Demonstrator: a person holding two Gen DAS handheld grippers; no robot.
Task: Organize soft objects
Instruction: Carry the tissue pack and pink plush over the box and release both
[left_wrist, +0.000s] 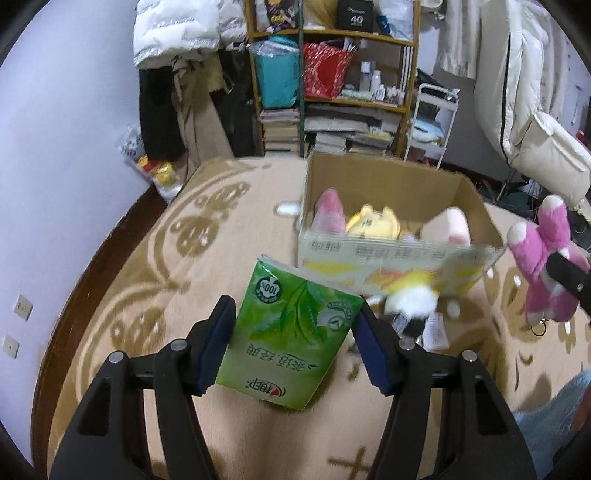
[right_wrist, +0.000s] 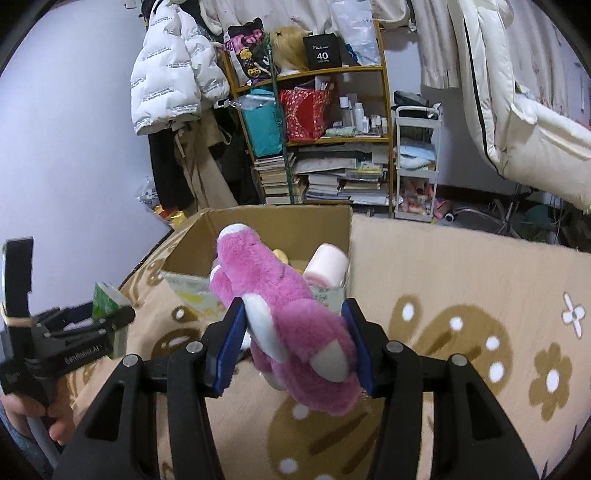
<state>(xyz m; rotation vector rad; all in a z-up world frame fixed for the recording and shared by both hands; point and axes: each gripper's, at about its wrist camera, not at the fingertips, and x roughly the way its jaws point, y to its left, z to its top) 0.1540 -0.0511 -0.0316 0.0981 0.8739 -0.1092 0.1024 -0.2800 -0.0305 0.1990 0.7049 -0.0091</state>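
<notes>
My left gripper (left_wrist: 295, 347) is shut on a green tissue pack (left_wrist: 291, 332) and holds it above the beige blanket, short of the cardboard box (left_wrist: 388, 266). My right gripper (right_wrist: 295, 343) is shut on a pink plush toy (right_wrist: 280, 306), lifted in front of the same box (right_wrist: 280, 229). The pink plush also shows at the right edge of the left wrist view (left_wrist: 543, 262). Inside the box lie a pink toy (left_wrist: 328, 214), a yellow plush (left_wrist: 373, 221) and a pale pink roll (left_wrist: 447, 225). A yellow and white plush (left_wrist: 410, 299) lies on the blanket by the box front.
A patterned beige blanket (right_wrist: 461, 295) covers the surface. Behind stand a cluttered wooden shelf (right_wrist: 325, 129) with books, a white cart (right_wrist: 417, 162), and hanging white jackets (right_wrist: 170, 74). The left gripper and hand show at the left of the right wrist view (right_wrist: 66, 343).
</notes>
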